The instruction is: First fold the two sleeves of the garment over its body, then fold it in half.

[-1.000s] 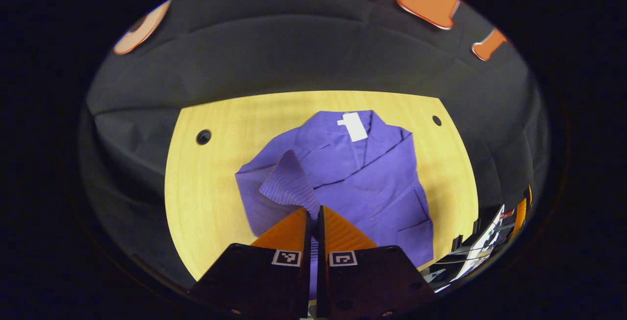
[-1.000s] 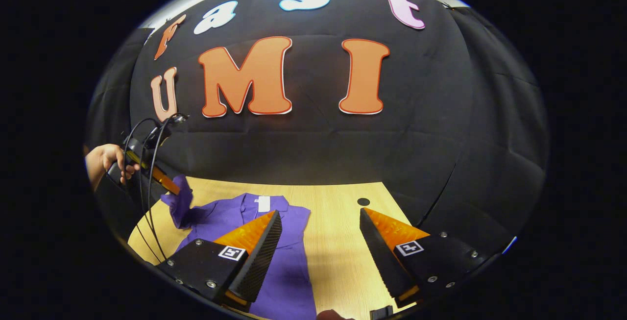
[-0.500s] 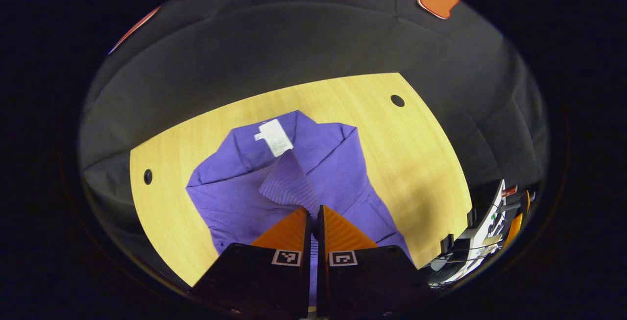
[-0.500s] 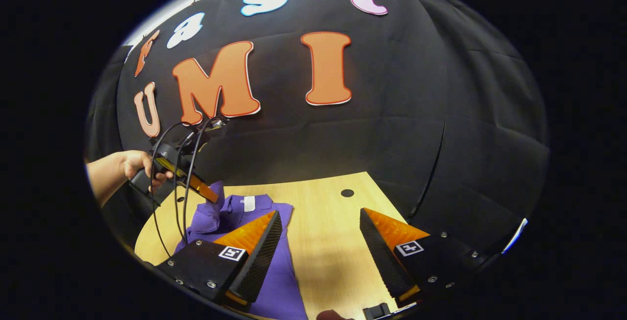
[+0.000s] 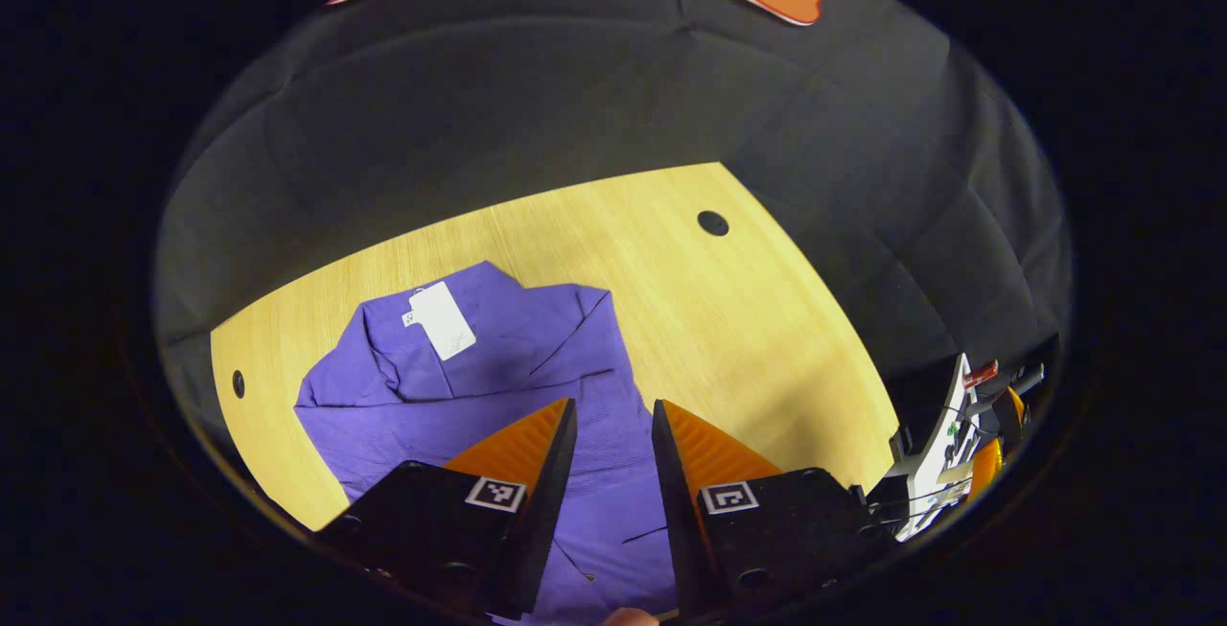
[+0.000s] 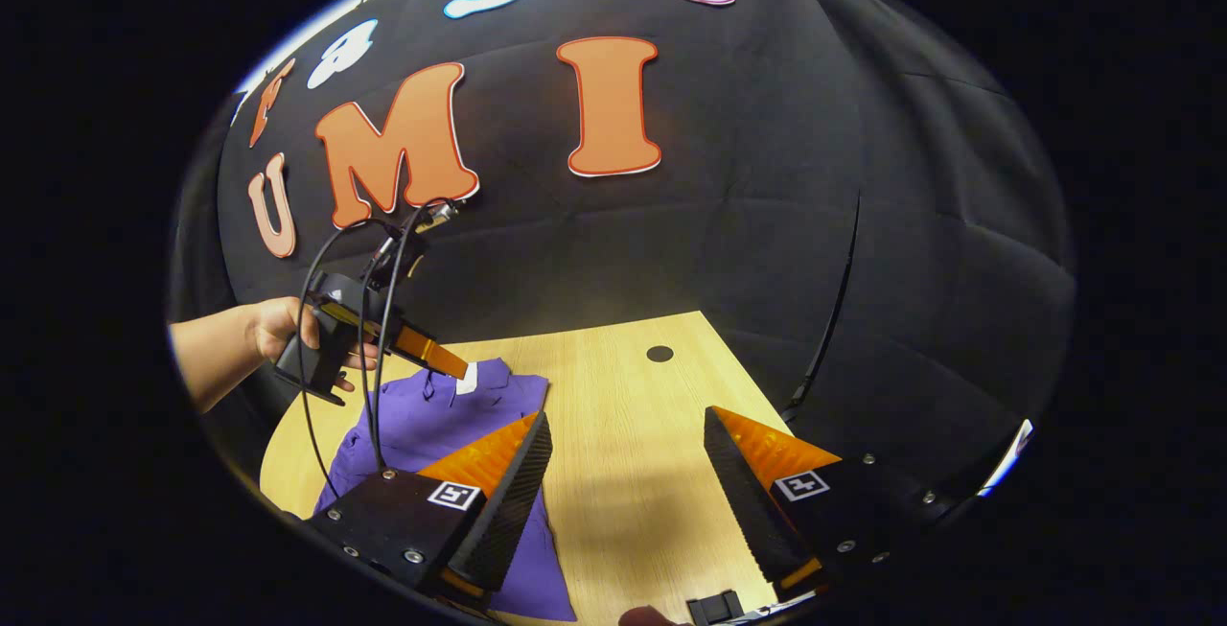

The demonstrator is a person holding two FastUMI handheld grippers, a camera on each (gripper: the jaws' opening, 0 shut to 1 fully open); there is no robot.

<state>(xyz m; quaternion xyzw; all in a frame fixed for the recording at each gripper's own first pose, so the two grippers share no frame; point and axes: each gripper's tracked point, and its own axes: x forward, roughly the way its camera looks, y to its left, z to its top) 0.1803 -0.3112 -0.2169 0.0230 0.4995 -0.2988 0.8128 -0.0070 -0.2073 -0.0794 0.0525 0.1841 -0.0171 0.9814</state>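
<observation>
A purple garment (image 5: pixel 498 386) with a white neck label (image 5: pixel 441 319) lies on the wooden table (image 5: pixel 729 338), both sleeves laid over its body. My left gripper (image 5: pixel 613 420) hovers open just above the garment's middle, nothing between its fingers. In the right gripper view the garment (image 6: pixel 431 420) lies at the left, and the left gripper (image 6: pixel 458 367), held by a hand (image 6: pixel 278 329), hangs above its collar. My right gripper (image 6: pixel 628 425) is open over bare table to the right of the garment.
Round holes (image 5: pixel 712 221) (image 6: pixel 659 354) sit near the table's far corners. Black cloth walls the table's back and sides. Cables (image 6: pixel 369 338) trail from the left gripper. Equipment (image 5: pixel 959 444) stands off the table's right edge.
My left gripper carried the ribbed sleeve cuff over the body, then opened and let it go; the sleeve now lies flat. The right gripper stayed open, drifting slightly right.
</observation>
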